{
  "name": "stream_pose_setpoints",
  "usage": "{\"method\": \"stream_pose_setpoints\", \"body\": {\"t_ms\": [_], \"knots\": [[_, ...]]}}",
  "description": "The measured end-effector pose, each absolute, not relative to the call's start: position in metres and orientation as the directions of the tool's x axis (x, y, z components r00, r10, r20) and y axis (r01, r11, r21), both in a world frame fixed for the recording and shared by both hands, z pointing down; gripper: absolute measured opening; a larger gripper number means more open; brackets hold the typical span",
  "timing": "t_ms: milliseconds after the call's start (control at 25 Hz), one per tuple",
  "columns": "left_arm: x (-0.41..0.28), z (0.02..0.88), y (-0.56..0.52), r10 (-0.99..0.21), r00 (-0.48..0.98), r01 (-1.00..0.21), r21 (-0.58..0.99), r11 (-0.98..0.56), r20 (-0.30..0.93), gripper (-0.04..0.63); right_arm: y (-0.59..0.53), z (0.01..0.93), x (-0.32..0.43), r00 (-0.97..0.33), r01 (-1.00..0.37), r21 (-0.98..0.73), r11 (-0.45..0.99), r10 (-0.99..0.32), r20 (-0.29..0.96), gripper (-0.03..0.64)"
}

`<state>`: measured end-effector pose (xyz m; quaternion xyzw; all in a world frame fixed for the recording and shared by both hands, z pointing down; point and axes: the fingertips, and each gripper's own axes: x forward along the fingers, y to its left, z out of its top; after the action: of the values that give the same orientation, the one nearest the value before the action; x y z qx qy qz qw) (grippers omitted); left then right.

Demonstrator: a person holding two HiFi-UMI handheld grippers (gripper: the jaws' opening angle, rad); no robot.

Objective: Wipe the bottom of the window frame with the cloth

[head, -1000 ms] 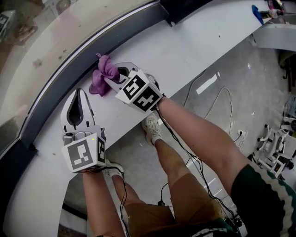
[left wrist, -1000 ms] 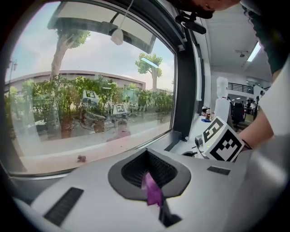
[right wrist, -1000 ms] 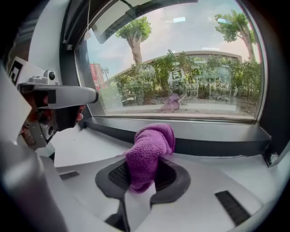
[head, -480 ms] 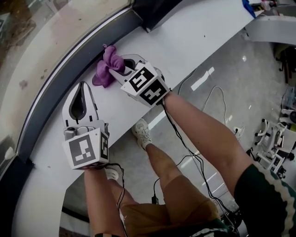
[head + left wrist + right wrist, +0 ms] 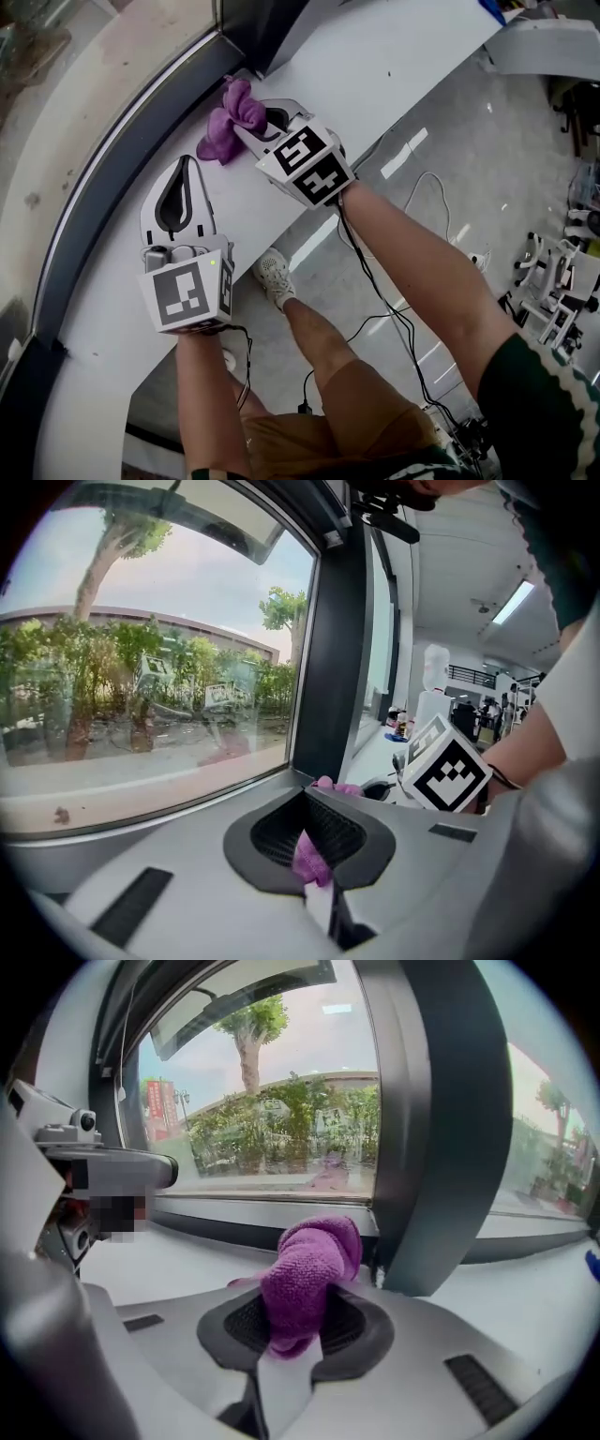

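A purple cloth is bunched against the dark bottom rail of the window frame, just short of the dark upright post. My right gripper is shut on the cloth and presses it down on the white sill. In the right gripper view the cloth bulges out of the right gripper, with the bottom rail behind and the post beside it. My left gripper lies shut and empty on the sill to the cloth's left. From the left gripper the cloth shows just ahead.
The window pane runs along the far side of the rail. The person's legs and a white shoe stand below the sill's near edge. Cables lie on the glossy floor, and equipment stands at the right.
The right gripper has slid the cloth along the bottom rail toward the upright post. The left gripper has followed along the sill, still shut.
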<state>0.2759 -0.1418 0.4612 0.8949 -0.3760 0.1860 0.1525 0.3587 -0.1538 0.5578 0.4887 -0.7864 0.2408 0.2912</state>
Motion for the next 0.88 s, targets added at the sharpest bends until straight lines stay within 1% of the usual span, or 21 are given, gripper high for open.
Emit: {"method": "stream_pose_setpoints", "body": {"t_ms": [120,240,560,880], "knots": [[0.291,0.461,-0.142,-0.607,0.657,-0.720,0.134,-0.681,0.446,0.008,-0.155,0.557,0.379,-0.298,-0.924,-0.042,0.380,-0.646,0.702,0.098],[0.300,0.458,-0.145,-0.605,0.660,-0.717,0.133,-0.684,0.445,0.008,-0.158,0.557,0.391,-0.277,-0.933,-0.033,0.359,-0.656,0.703,0.097],[0.313,0.466,-0.132,-0.572,0.672,-0.682,0.093,-0.725,0.470,0.008,-0.142,0.567,0.398,-0.288,-0.925,-0.039,0.379,-0.629,0.722,0.098],[0.325,0.477,-0.108,-0.546,0.680,-0.658,0.078,-0.749,0.489,0.008,-0.094,0.583,0.411,-0.283,-0.928,-0.061,0.368,-0.590,0.756,0.098]]}}
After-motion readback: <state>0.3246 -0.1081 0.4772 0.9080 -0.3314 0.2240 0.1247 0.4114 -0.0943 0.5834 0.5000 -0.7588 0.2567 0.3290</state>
